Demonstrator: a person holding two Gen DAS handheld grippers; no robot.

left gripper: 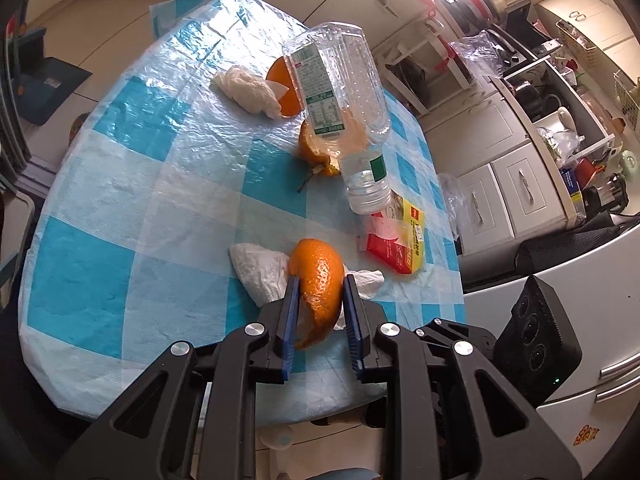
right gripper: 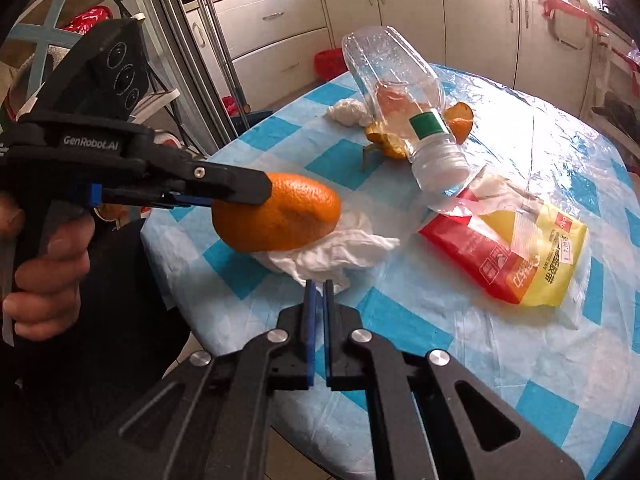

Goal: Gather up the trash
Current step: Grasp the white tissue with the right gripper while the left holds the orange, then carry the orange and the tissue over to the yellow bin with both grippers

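Observation:
My left gripper point(left gripper: 319, 280) is shut on a piece of orange peel point(left gripper: 318, 280) and holds it just above a crumpled white tissue point(left gripper: 262, 276) near the table's front edge. The same peel point(right gripper: 276, 212) and left gripper point(right gripper: 244, 190) show in the right wrist view. My right gripper point(right gripper: 319, 285) is shut and empty, its tips at the edge of the tissue point(right gripper: 336, 252). An empty clear plastic bottle point(left gripper: 340, 108) lies tilted over more orange peel point(left gripper: 316, 152). A red and yellow wrapper point(right gripper: 516, 248) lies to the right.
A round table with a blue and white checked plastic cover point(left gripper: 120, 220) holds the trash. A second white tissue point(left gripper: 248, 90) and another peel point(left gripper: 286, 88) lie at the far side. Kitchen cabinets point(right gripper: 472, 20) and a cluttered shelf point(left gripper: 568, 120) stand beyond the table.

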